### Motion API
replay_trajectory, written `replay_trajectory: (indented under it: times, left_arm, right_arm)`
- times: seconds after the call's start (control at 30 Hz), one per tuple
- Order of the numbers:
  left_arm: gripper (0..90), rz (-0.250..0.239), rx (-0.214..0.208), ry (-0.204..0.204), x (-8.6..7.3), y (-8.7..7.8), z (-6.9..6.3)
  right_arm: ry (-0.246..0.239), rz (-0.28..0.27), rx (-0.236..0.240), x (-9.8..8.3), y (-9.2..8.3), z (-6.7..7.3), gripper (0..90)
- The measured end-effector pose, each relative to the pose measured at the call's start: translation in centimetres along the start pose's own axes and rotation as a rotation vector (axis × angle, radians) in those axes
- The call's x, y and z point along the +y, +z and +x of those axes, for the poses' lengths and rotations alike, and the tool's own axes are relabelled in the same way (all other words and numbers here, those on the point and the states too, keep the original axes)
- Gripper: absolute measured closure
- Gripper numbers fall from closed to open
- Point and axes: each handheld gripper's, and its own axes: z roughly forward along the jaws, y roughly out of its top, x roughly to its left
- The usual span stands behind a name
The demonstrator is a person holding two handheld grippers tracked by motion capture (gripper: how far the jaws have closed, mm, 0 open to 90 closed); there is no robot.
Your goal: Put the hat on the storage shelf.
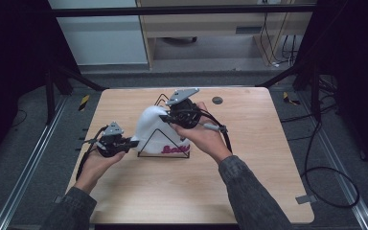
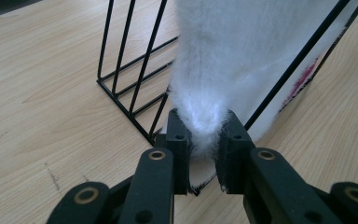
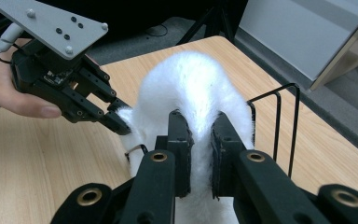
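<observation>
So the white fluffy cloth [image 1: 149, 128] is draped over the black wire rack [image 1: 165, 154] near the middle of the table [image 1: 249, 191]. It looks light, soft and floppy (likely to sag or snag on the wires), so I'd grip bunched edges. My left gripper [image 2: 203, 140] pinches its near-left corner; my right gripper [image 3: 200, 140] is clamped on the top fold.

- A white, fluffy fabric piece [image 1: 152, 128] with pink lettering near its lower edge was draped over the black wire rack [image 1: 146, 143], hanging down on both sides.
- The rack, an upright frame of thin black rods, stood near the middle of the wooden table, its base flat on the top.
</observation>
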Motion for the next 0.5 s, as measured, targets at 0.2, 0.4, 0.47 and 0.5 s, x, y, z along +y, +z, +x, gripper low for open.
replay_trajectory:
  times: [0.2, 0.4, 0.47, 0.5]
  left_arm:
    - [76.7, 0.013, 0.004, -0.009, -0.2, 0.1, 0.1]
    - [73.0, 0.018, 0.030, -0.028, -0.9, -0.2, 0.3]
    - [70.6, 0.013, 0.045, -0.030, -1.0, -0.7, 0.4]
    - [68.5, 0.008, 0.054, -0.034, -1.0, -1.0, 0.4]
  right_arm:
    - [0.000, 0.011, 0.001, -0.1, 0.3, 0.2, 79.7]
    - [0.006, 0.018, 0.003, 0.0, 0.3, 0.6, 69.0]
    - [0.008, 0.022, 0.003, 0.1, 0.3, 0.7, 66.8]
    - [0.007, 0.022, 0.000, 0.0, 0.4, 0.8, 65.1]
